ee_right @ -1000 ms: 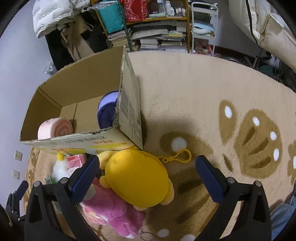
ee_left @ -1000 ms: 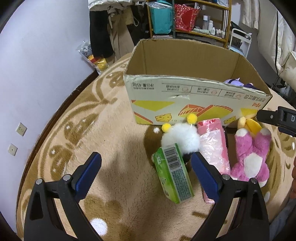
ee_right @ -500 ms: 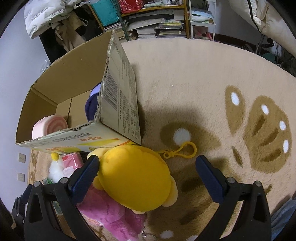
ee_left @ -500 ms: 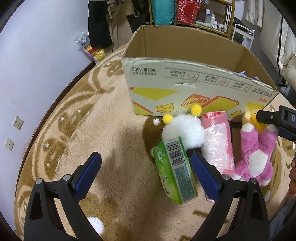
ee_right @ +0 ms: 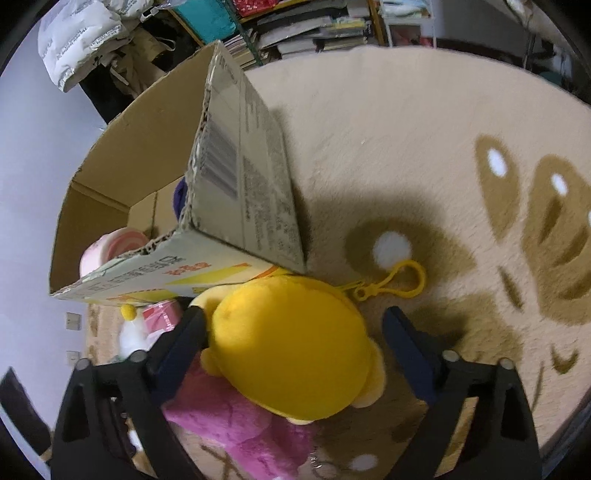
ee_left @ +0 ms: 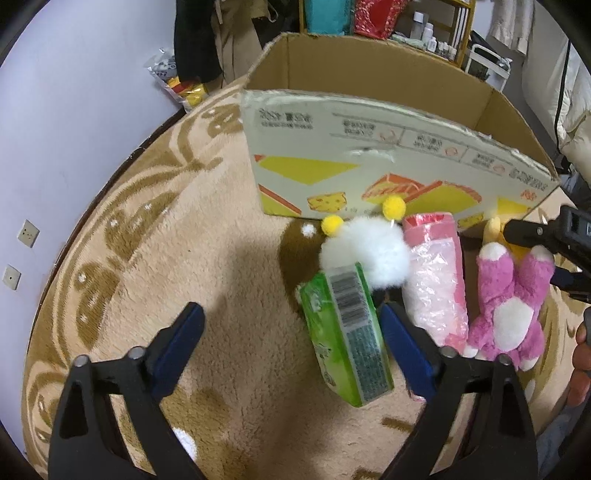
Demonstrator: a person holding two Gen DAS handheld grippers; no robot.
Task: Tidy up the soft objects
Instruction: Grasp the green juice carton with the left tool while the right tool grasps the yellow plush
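An open cardboard box (ee_left: 369,147) stands on the rug; it also shows in the right wrist view (ee_right: 240,192). In front of it lie a green tissue pack (ee_left: 347,332), a white pom-pom toy (ee_left: 369,251), a pink packet (ee_left: 436,273) and a pink plush (ee_left: 509,302). My left gripper (ee_left: 291,328) is open, low over the rug, its right finger beside the green pack. My right gripper (ee_right: 295,332) is open, its fingers either side of a yellow plush (ee_right: 291,343) with a yellow clip (ee_right: 399,277). The pink plush (ee_right: 236,424) lies under it. A pink roll (ee_right: 110,247) and a purple item (ee_right: 181,195) lie inside the box.
Shelves with books and bags (ee_right: 314,22) stand behind the box. Dark clothes (ee_left: 207,37) hang at the back left, a snack bag (ee_left: 177,81) lies by the purple wall. The beige rug (ee_right: 443,147) stretches to the right.
Both grippers have moved closer to the box and the items. The right gripper's fingers now sit further along the yellow plush. Both stay open.
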